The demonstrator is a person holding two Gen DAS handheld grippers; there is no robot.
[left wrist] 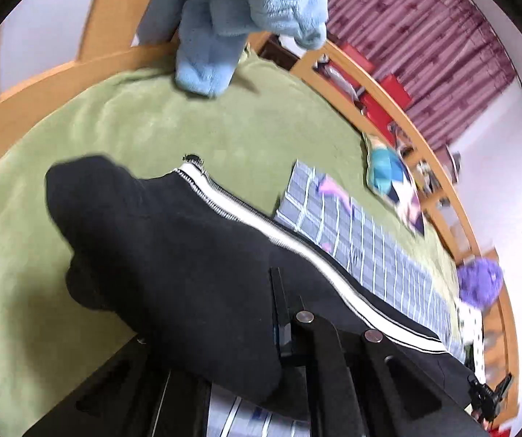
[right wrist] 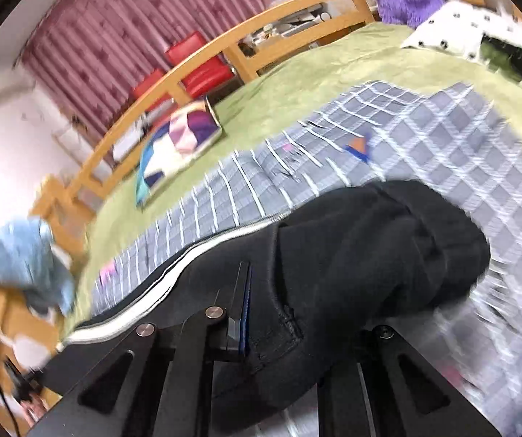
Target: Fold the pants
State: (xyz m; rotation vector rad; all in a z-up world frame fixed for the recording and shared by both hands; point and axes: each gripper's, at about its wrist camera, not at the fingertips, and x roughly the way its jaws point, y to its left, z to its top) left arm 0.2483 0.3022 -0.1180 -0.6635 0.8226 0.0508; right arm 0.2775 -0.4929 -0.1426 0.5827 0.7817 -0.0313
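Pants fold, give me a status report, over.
Both tongs, left and right, shut on black pants. Pants bunched over grey checked blanket on green bedspread. Nothing blocking.

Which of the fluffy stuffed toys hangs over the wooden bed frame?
The light blue plush toy, draped over the frame's end. The purple one sits at the opposite end, beside the spotted pillow.
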